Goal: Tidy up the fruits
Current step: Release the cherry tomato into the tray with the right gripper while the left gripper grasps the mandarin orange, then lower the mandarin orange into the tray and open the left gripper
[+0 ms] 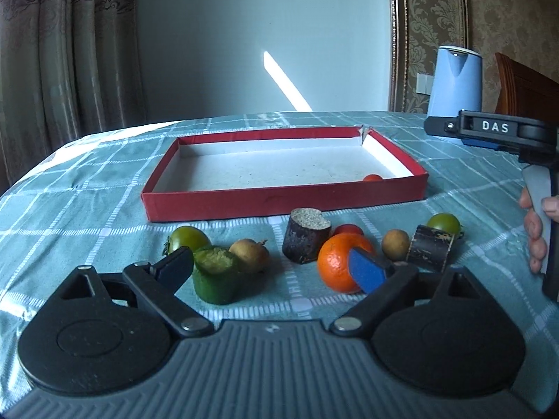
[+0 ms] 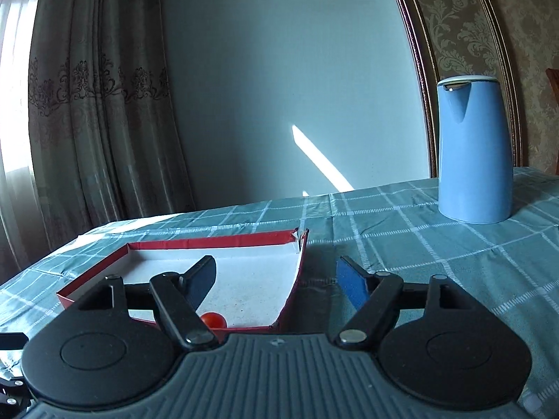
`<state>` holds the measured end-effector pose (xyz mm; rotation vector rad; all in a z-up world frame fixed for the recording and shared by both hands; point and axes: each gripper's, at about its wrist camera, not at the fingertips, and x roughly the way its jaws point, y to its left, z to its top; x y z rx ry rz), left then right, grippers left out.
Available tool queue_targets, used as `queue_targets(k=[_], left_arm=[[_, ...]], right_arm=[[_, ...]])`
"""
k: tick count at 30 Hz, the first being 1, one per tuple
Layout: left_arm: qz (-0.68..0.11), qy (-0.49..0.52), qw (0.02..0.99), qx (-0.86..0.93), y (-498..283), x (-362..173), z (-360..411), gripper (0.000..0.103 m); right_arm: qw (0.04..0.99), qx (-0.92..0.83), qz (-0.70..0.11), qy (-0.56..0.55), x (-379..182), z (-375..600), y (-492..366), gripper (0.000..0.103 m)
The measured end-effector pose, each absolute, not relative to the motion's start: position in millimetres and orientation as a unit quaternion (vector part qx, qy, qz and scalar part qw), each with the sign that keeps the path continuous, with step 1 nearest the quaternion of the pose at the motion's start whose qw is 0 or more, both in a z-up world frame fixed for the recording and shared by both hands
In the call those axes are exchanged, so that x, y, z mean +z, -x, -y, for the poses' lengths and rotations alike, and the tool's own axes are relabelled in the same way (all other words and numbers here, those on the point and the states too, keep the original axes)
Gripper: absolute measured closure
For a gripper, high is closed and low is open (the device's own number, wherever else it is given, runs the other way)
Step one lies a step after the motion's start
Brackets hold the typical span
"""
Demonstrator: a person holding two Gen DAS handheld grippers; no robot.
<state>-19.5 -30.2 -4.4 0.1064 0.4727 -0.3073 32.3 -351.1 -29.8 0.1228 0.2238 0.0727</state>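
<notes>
A shallow red box point(image 1: 279, 200) with a white floor lies on the checked tablecloth, one red tomato point(image 1: 372, 177) in its near right corner. In front of it lie a green tomato point(image 1: 187, 238), a green chunk point(image 1: 216, 276), a longan point(image 1: 249, 255), a dark cane piece point(image 1: 305, 239), an orange point(image 1: 339, 265), a red tomato point(image 1: 347, 229), another longan point(image 1: 394, 243), a second cane piece point(image 1: 431, 248) and a green tomato point(image 1: 444, 223). My left gripper point(image 1: 272, 267) is open, low over this row. My right gripper point(image 2: 276, 279) is open and empty above the box's right wall point(image 2: 297, 279), near the tomato point(image 2: 213, 320).
A blue kettle point(image 2: 473, 153) stands at the back right of the table. A wooden chair point(image 1: 527, 87) stands behind it. Curtains hang at the left. The right gripper's body and the hand holding it point(image 1: 503, 129) show at the right of the left wrist view.
</notes>
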Motion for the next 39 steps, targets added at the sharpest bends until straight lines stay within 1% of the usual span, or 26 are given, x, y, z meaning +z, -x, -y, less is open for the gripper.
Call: queue_targets(k=[6,7,8,9,13,14,15,16,18,19,20,23,31,35,39], left_arm=[[-0.218,-0.077,0.96,-0.158,29,-4,44,0.01],[-0.222,-0.076,0.958,-0.165,28,-4,46,0.011],[-0.224,-0.079,0.957,-0.168,27,-4,49,0.017],[-0.227,-0.083,0.955,-0.17,27,-5,52,0.019],[-0.232,-0.097,0.952,-0.176,26,-5,64,0.02],[-0.23,-0.099,0.951,-0.181,25,-5,68,0.024],[-0.231,-0.102,0.95,-0.184,24,-5,70,0.03],[-0.234,-0.106,0.948,-0.188,23,-6,73,0.033],[-0.245,-0.11,0.944,-0.193,18,-8,78,0.046],[-0.255,-0.11,0.941,-0.195,15,-10,79,0.049],[-0.262,-0.109,0.939,-0.196,13,-11,79,0.056],[-0.27,-0.098,0.94,-0.187,10,-12,75,0.063],[-0.258,-0.084,0.946,-0.177,17,-5,68,0.064],[-0.226,-0.07,0.958,-0.165,16,21,55,0.064],[-0.201,-0.056,0.97,-0.124,-11,45,40,0.064]], right_arm=[[0.99,0.048,-0.111,-0.067,-31,352,-25,0.027],[0.99,0.05,-0.111,-0.069,-31,352,-25,0.027],[0.99,0.052,-0.11,-0.071,-31,353,-25,0.027],[0.99,0.052,-0.108,-0.072,-31,353,-24,0.027],[0.99,0.054,-0.104,-0.078,-29,354,-22,0.027],[0.99,0.054,-0.104,-0.078,-29,354,-22,0.027],[0.99,0.054,-0.103,-0.079,-29,354,-22,0.027],[0.99,0.055,-0.104,-0.079,-29,354,-22,0.027],[0.99,0.056,-0.102,-0.08,-29,354,-21,0.027],[0.99,0.056,-0.1,-0.08,-29,354,-21,0.027],[0.99,0.057,-0.099,-0.081,-29,354,-20,0.027],[0.99,0.058,-0.098,-0.081,-28,355,-21,0.027],[0.991,0.058,-0.092,-0.077,-28,353,-17,0.027],[0.991,0.06,-0.093,-0.078,-28,353,-18,0.027],[0.991,0.059,-0.095,-0.077,-30,353,-19,0.027]])
